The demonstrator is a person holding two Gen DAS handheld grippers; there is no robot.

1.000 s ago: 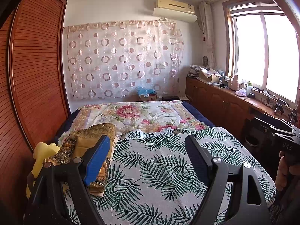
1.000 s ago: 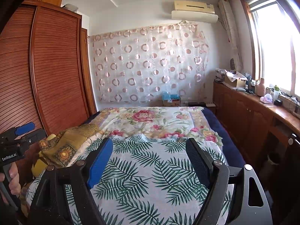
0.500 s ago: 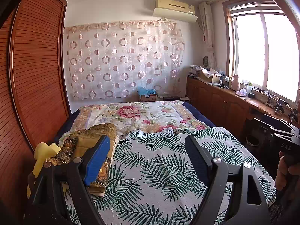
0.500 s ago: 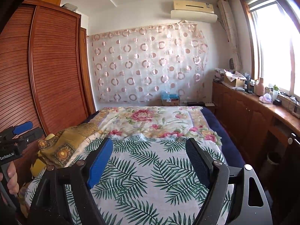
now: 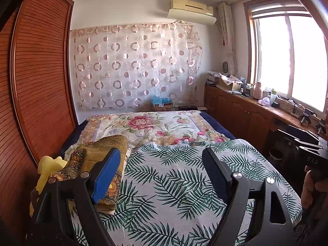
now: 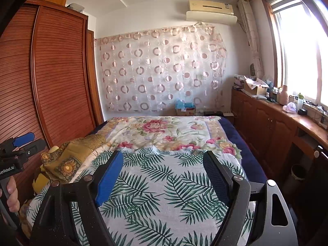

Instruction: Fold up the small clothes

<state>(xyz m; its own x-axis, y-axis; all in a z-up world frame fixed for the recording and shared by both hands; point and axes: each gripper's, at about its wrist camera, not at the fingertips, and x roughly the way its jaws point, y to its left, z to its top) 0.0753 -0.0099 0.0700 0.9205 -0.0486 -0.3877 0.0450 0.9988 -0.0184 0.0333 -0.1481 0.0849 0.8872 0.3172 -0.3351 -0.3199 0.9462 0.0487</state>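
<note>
Left gripper [image 5: 161,163]: jaws spread wide, nothing between the blue pad and the black pad, held above the near end of the bed and aimed along it toward the far wall. Right gripper [image 6: 163,165]: jaws likewise spread wide, nothing gripped, raised over the same near end, to the right of the left unit. Left gripper also visible at the left edge of the right wrist view, gripped in a hand [image 6: 11,192]; right gripper body at the right edge of the left wrist view, also in a hand [image 5: 307,188].

Palm-leaf sheet [image 5: 184,184]: spread flat over the near half of the bed, directly below both grippers, not touched by either. Floral quilt [image 5: 147,125]: covering the far half, its near edge meeting the far edge of the leaf sheet.

Folded gold-brown patterned cloth [image 5: 98,155]: on the left side of the bed, near the wardrobe, partly hidden behind the left gripper's blue pad in the left wrist view, resting on the left edge of the leaf sheet. Yellow item [image 5: 49,166]: just left of that cloth, against the bed edge; type cannot be told.

Surroundings: slatted wooden wardrobe [image 6: 57,82] along the left; circle-patterned curtain [image 6: 162,71] on the far wall; air conditioner [image 6: 211,12] above it; wooden counter [image 6: 266,112] with clutter along the right under the window.
</note>
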